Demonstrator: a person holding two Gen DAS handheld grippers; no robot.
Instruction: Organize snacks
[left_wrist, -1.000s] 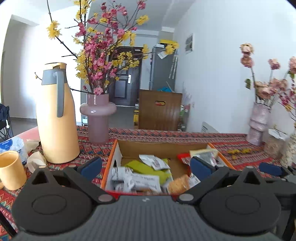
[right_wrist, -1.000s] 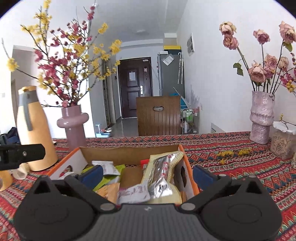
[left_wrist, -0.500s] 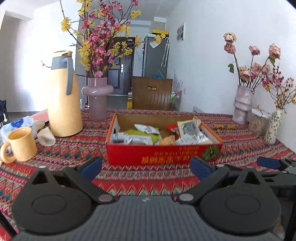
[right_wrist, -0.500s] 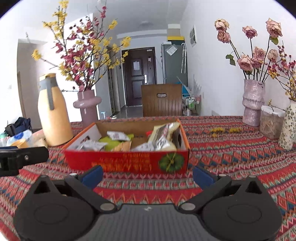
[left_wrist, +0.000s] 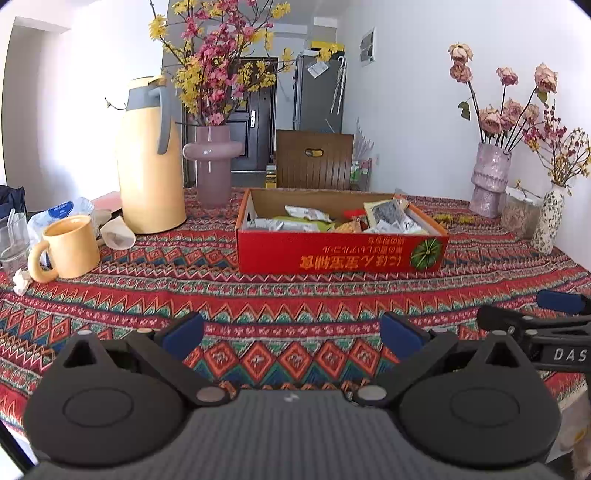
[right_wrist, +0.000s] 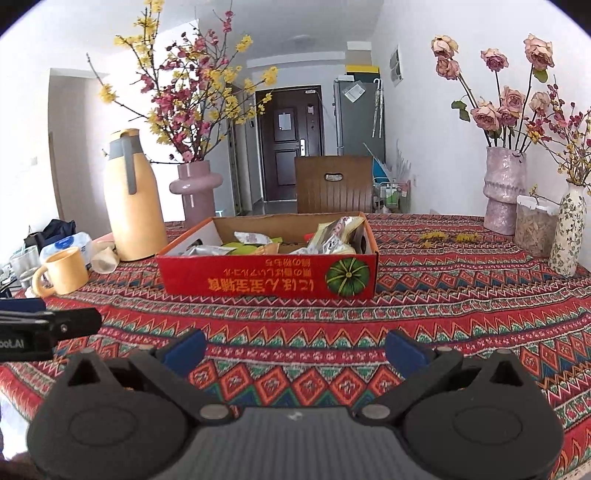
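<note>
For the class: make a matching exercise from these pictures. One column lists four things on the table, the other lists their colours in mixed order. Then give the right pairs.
Things
1. snack box
2. mug
3. ring-shaped vase
4. jug handle

Colours
A. grey
B. red outside with a green pumpkin picture
C. pale yellow
D. mauve pink

Pairs: 1-B, 2-C, 3-D, 4-A

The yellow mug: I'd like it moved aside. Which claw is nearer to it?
Left. The left claw is open, right of and nearer the camera than the yellow mug; the right claw, also open, is farther right.
</note>
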